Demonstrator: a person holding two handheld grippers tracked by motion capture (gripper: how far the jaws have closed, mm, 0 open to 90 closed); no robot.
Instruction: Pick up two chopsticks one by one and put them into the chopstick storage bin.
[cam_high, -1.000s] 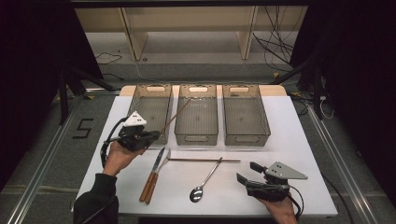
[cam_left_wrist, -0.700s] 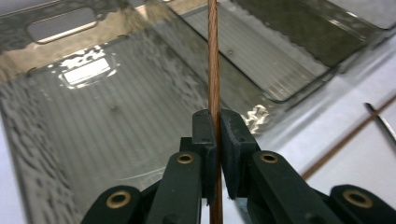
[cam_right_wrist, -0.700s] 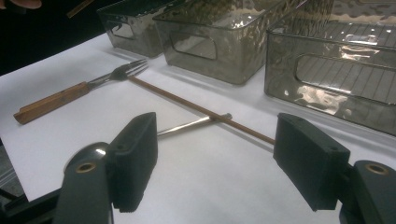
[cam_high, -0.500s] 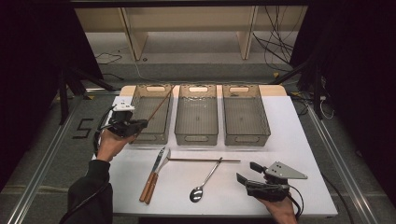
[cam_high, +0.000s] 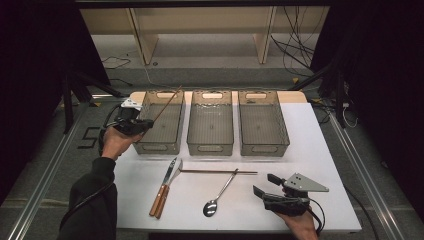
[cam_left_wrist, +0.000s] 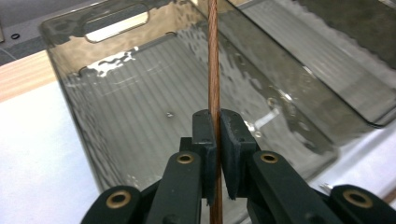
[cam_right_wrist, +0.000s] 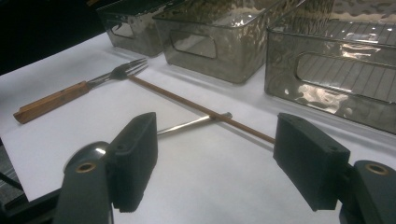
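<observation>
Jaws of the left gripper (cam_left_wrist: 215, 140) are clamped on a thin copper-coloured chopstick (cam_left_wrist: 214, 60), which passes straight up between the two pads and runs on over the open left bin (cam_left_wrist: 140, 116). From the high view that gripper (cam_high: 134, 125) sits at the left bin's (cam_high: 150, 145) outer wall, near its front corner, and the chopstick (cam_high: 167, 104) slants up from it across the bin's interior toward the far rim, clear of the bin floor. The person's left hand (cam_high: 114, 142) grips the tool just outside that bin, with a dark sleeve (cam_high: 92, 200) trailing back toward the table's near edge.

Taking the left bin as the reference: the middle bin (cam_high: 210, 122) stands just beside it on its right, and the right bin (cam_high: 262, 122) beyond that. In front of the left bin, on the white table (cam_high: 325, 150), lie a wooden-handled knife (cam_high: 164, 187) and fork (cam_high: 169, 185) side by side. A second chopstick (cam_high: 217, 171) lies crosswise in front of the middle bin, with a metal spoon (cam_high: 220, 194) touching or crossing it.

The right gripper (cam_high: 270, 185) rests far from the left bin, near the table's front right corner, held by the right hand (cam_high: 297, 222). Its jaws (cam_right_wrist: 215, 163) stand wide apart with nothing between them, pointed toward the second chopstick (cam_right_wrist: 201, 109), the spoon's handle (cam_right_wrist: 194, 123) and the fork (cam_right_wrist: 116, 72).
</observation>
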